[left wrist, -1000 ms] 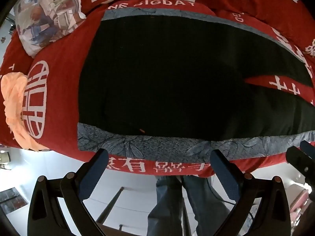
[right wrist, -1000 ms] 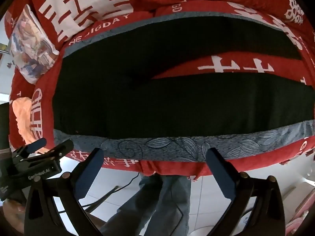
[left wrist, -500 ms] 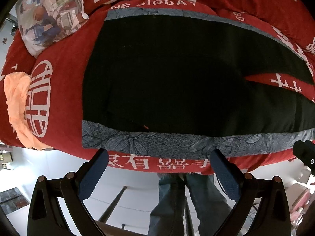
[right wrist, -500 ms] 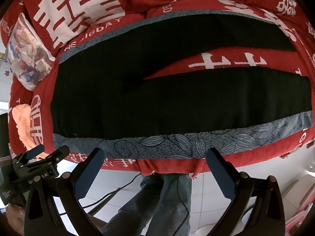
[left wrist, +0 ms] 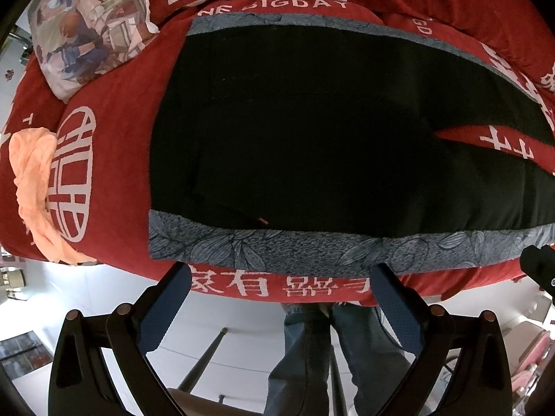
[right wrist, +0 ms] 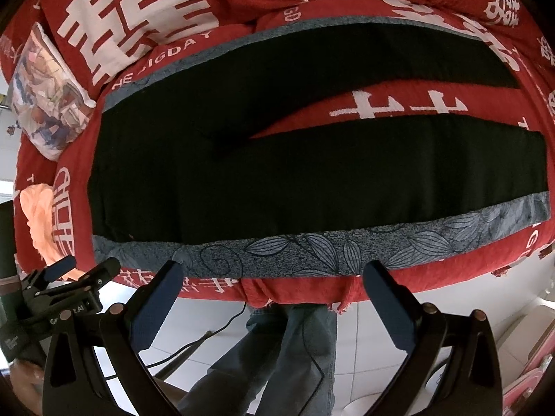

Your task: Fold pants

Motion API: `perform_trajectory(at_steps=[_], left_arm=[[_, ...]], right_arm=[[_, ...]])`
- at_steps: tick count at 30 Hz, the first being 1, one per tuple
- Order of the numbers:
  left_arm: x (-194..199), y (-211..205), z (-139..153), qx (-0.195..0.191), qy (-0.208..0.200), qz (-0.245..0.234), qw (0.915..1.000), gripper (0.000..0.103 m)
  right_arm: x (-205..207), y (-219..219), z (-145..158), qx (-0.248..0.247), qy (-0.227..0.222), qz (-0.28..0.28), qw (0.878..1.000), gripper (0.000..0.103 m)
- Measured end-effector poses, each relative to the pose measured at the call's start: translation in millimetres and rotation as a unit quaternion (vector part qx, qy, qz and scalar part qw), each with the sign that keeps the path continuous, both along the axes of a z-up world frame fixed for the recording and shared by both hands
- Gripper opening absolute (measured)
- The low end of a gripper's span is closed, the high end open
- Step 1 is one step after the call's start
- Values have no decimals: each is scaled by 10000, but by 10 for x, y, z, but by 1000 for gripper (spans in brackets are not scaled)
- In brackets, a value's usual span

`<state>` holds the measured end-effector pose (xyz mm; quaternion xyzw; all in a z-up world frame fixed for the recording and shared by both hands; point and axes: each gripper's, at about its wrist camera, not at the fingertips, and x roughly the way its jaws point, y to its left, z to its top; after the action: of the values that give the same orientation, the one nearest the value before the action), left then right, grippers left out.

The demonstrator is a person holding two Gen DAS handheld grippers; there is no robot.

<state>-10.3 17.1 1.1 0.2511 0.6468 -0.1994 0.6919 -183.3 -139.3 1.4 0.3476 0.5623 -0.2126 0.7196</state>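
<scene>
Black pants (left wrist: 312,131) (right wrist: 277,173) with grey leaf-print side stripes lie flat on a red bedspread, waist to the left, both legs running right with a red gap between them. My left gripper (left wrist: 281,277) hangs open just off the near stripe (left wrist: 277,249), close to the waist end. My right gripper (right wrist: 274,272) is open too, just short of the near leg's stripe (right wrist: 312,249). Neither holds any cloth. The left gripper (right wrist: 66,270) also shows at the right wrist view's lower left.
The red bedspread (left wrist: 114,145) bears white characters. A printed pillow (left wrist: 86,31) lies at the far left, an orange cloth (left wrist: 31,180) at the bed's left edge. A person's jeans-clad legs (right wrist: 277,353) stand on the white tile floor (left wrist: 225,319) below the bed edge.
Both grippers have crept slightly forward toward the near striped edge of the pants; jaws stay open and the pants have not moved.
</scene>
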Motion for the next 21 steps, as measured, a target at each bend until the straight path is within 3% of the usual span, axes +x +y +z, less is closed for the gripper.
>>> perform_trajectory(at_steps=[21], left_arm=[[-8, 70, -18, 43, -19, 63, 10000, 103]], right_arm=[[3, 18, -35, -52, 94, 33, 9999, 103]])
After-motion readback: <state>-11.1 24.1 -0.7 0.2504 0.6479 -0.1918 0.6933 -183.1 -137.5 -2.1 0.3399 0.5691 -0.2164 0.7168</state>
